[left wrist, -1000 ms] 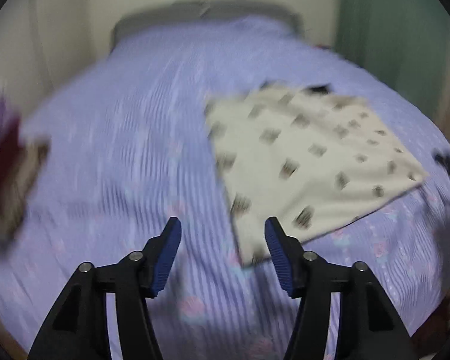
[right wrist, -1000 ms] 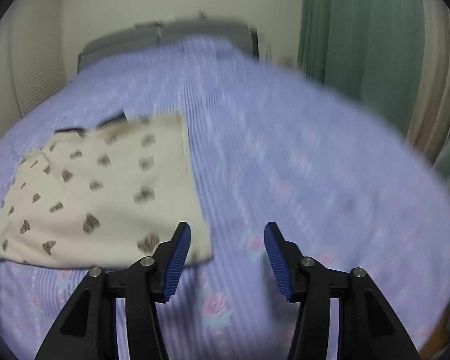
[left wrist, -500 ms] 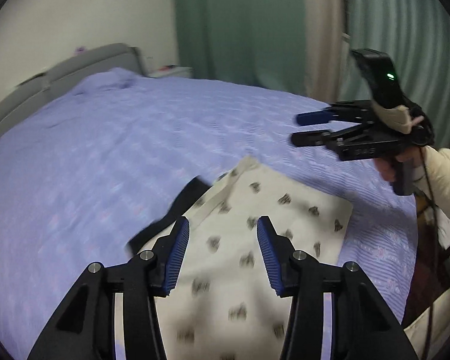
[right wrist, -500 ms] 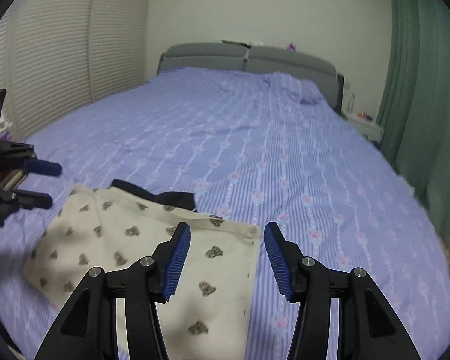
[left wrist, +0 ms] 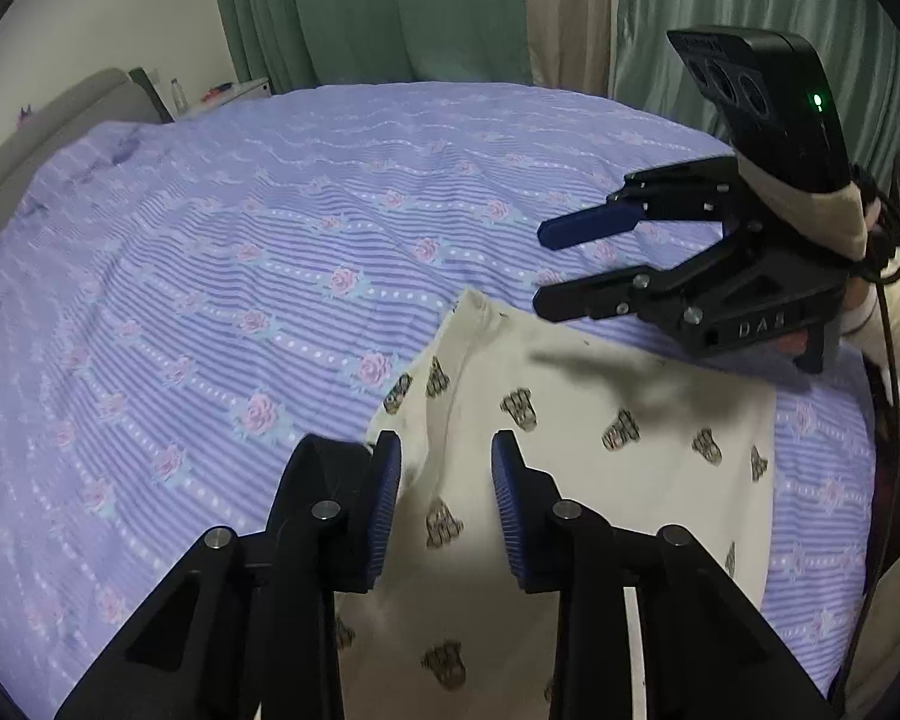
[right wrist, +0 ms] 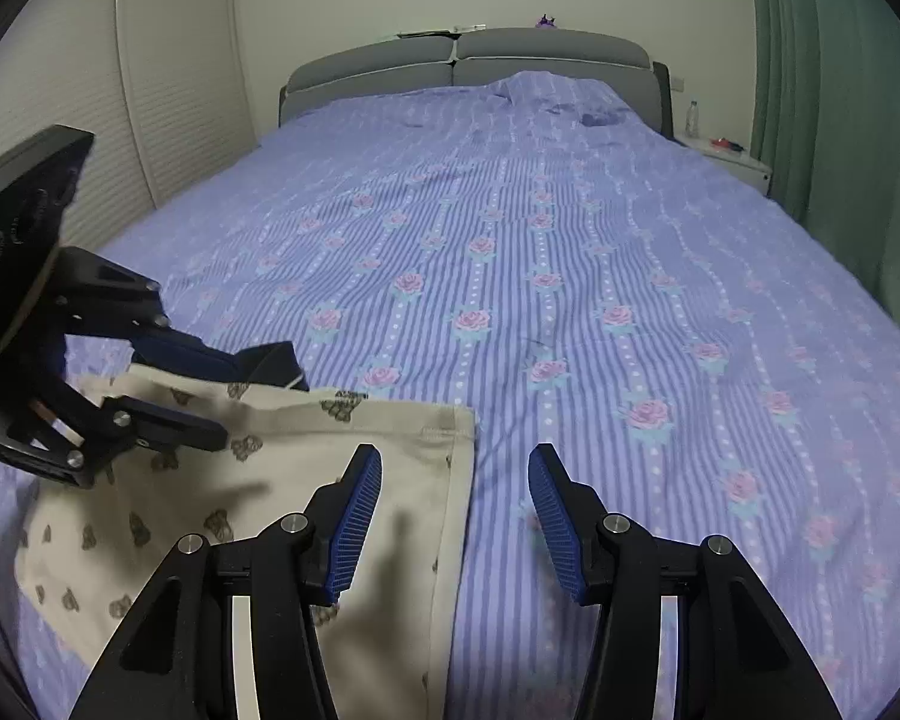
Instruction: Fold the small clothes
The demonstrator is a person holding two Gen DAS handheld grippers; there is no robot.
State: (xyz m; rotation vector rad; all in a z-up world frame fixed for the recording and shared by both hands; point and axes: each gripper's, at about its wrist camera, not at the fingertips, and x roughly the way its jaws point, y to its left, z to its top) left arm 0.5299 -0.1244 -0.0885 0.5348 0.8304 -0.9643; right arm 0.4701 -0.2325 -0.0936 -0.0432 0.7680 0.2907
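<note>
A cream garment with dark printed motifs (left wrist: 576,456) lies flat on the purple floral bedspread (left wrist: 240,276); it also shows in the right wrist view (right wrist: 282,480). A dark piece of cloth (right wrist: 270,363) pokes out at its far edge. My left gripper (left wrist: 445,501) is open, low over the garment's far-left corner; it shows in the right wrist view (right wrist: 207,399). My right gripper (right wrist: 455,516) is open over the garment's right hem; it shows in the left wrist view (left wrist: 543,270), hovering above the far corner.
A grey headboard (right wrist: 468,60) stands at the bed's far end. Green curtains (left wrist: 390,6) hang along one side, a white slatted wardrobe (right wrist: 168,90) along the other. A nightstand (right wrist: 726,156) holds a bottle.
Both grippers have dropped closer to the garment. The left view has come nearer to the cloth's corner, and the right gripper looms larger and lower over the far corner.
</note>
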